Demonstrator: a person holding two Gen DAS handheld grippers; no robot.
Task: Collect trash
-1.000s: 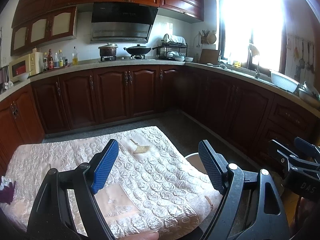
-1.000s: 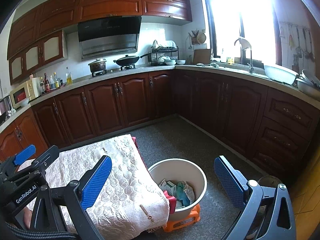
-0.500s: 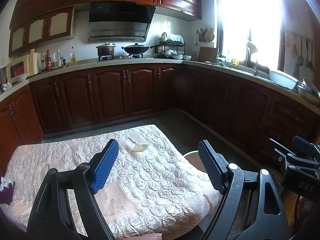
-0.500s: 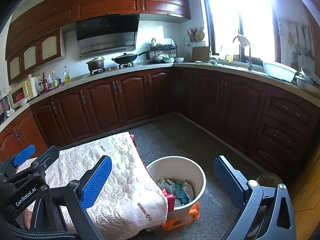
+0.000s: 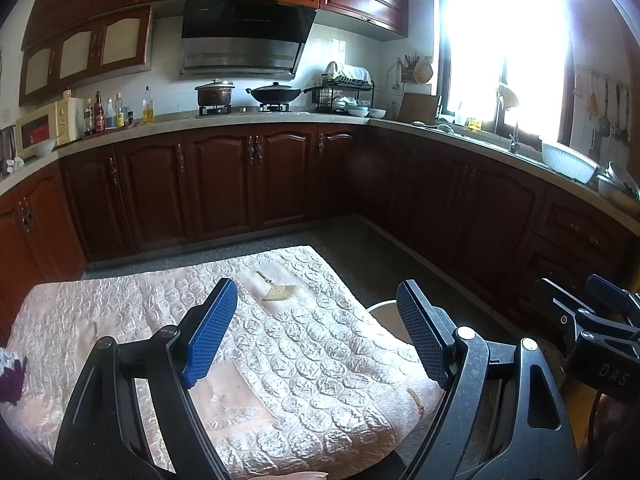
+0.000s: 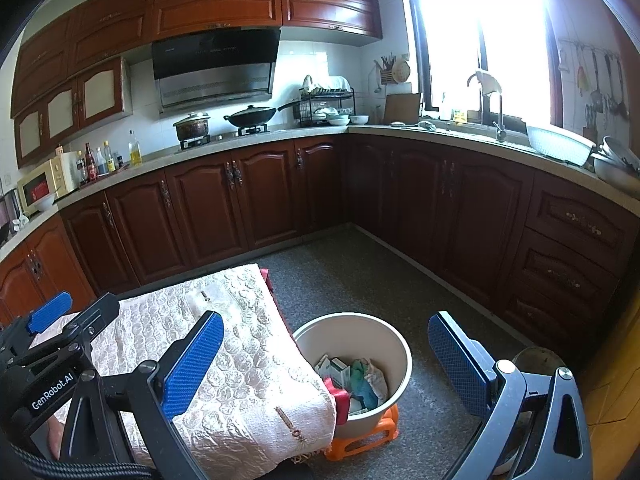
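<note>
While hovering over one cloth-covered table: two grippers, left gripper and right gripper, both wide open, holding nothing. Beside table, one bucket on orange stool, containing crumpled trash.

Your left gripper: black frame, blue cross-hatched pads. Your right gripper: same black and blue. Table cover: pale pink-white, quilted round bubble pattern, small tan fan motif. Bucket: cream, holding white, teal, red trash. Stool under it: orange. Cabinets: reddish-brown wood. Floor: grey speckled.
</note>
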